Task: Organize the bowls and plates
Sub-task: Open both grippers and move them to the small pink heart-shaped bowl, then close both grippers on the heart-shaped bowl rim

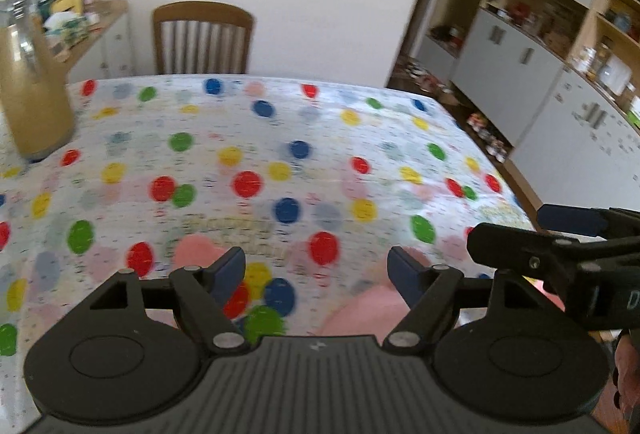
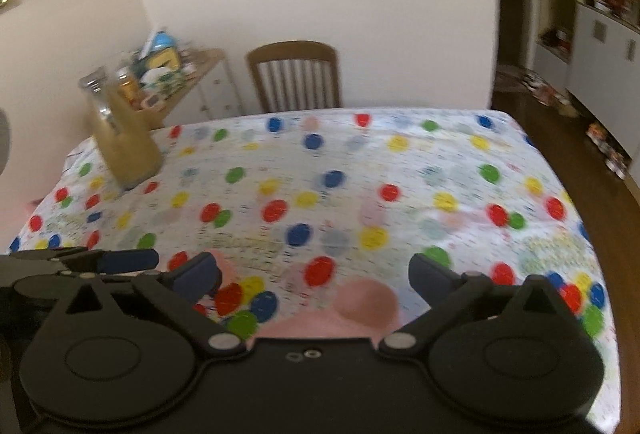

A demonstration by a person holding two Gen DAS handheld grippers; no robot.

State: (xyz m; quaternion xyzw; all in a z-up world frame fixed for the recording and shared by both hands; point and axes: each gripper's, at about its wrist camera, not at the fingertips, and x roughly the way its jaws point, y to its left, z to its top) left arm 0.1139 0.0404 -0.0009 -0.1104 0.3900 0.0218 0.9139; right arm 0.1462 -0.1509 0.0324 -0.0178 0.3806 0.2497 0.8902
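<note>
Left claw: the black two-finger left claw (image 1: 316,274) hangs low over the near part of the bench, its blue-padded fingers (image 1: 230,270) spread wide with nothing between them.
Right claw: the black two-finger right claw (image 2: 316,280) is held just beside the left one at about the same height, its fingers (image 2: 430,276) spread wide as well and gripping nothing; in the left wrist view it shows side-on at the right edge (image 1: 532,238).
Bench: a bench covered by a white cloth printed with red, blue, yellow and green dots (image 2: 360,193) fills the middle of both views; a larger pink patch of the print lies under both claws.
Plates and bowls: none can be made out on the bench in either view; both pictures are blurred.
Jar: a tall clear glass jar holding a tan, beige filling (image 2: 124,137) stands upright at the far left corner of the bench, well apart from both claws; it appears filled most of the way up, and its top is too blurred to read.
Chair: a brown wooden chair with a slatted back (image 1: 202,37) stands at the far edge of the bench against the pale wall.
Side table: a light wooden side table (image 2: 196,73) behind the jar carries a crowded heap of small items, too blurred to name.
Cabinets: white-fronted wooden cabinets with open shelves (image 1: 532,45) run along the right side, their shelves stocked with small jars and packets.
</note>
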